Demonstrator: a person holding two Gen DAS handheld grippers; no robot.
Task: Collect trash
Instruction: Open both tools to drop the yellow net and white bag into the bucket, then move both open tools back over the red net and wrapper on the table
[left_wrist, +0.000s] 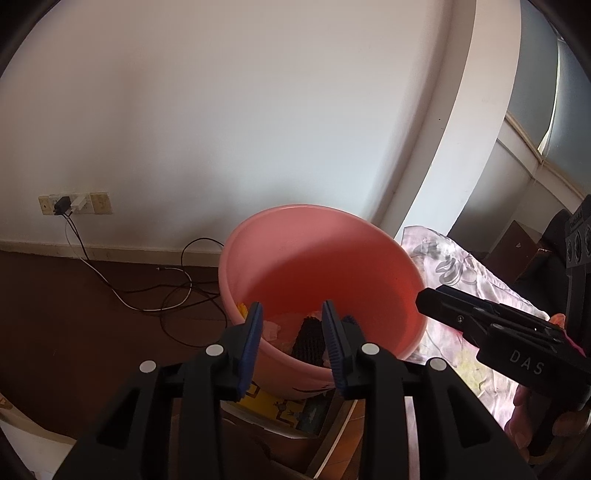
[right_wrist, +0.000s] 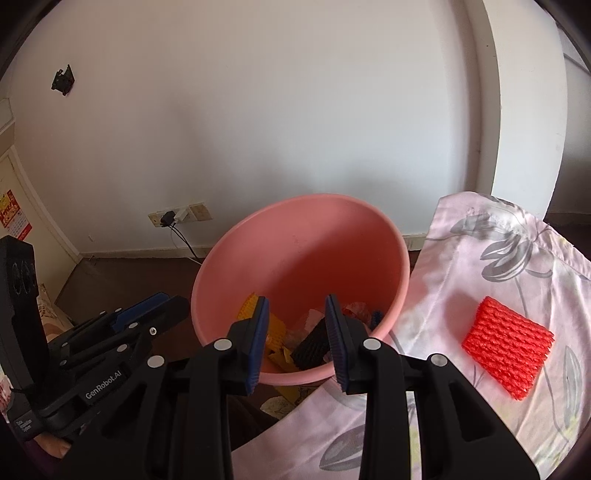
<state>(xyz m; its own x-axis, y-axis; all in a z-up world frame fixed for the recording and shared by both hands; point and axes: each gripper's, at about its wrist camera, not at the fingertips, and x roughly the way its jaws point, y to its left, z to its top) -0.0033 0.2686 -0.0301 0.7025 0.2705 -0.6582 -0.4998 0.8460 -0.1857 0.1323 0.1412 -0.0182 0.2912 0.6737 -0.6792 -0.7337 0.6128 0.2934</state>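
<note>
Both tools, left (left_wrist: 291, 347) and right (right_wrist: 295, 339), released over pink bucket (right_wrist: 295, 243); red foam net (right_wrist: 508, 356) on cloth (right_wrist: 480, 258) at 3 o'clock, likely light, squashy, pinch across middle.

L wrist cam sits behind the left gripper (left_wrist: 291, 347), faces fwd and slightly down, close to the pink bucket (left_wrist: 317, 240) at 12 o'clock. R wrist cam, same setup behind the right gripper (right_wrist: 295, 343), bucket (right_wrist: 303, 236) at 12, floral cloth (right_wrist: 480, 258) at 3. Both share bucket, white wall (left_wrist: 221, 110), wall sockets (left_wrist: 74, 204); each sees the other gripper.
</note>
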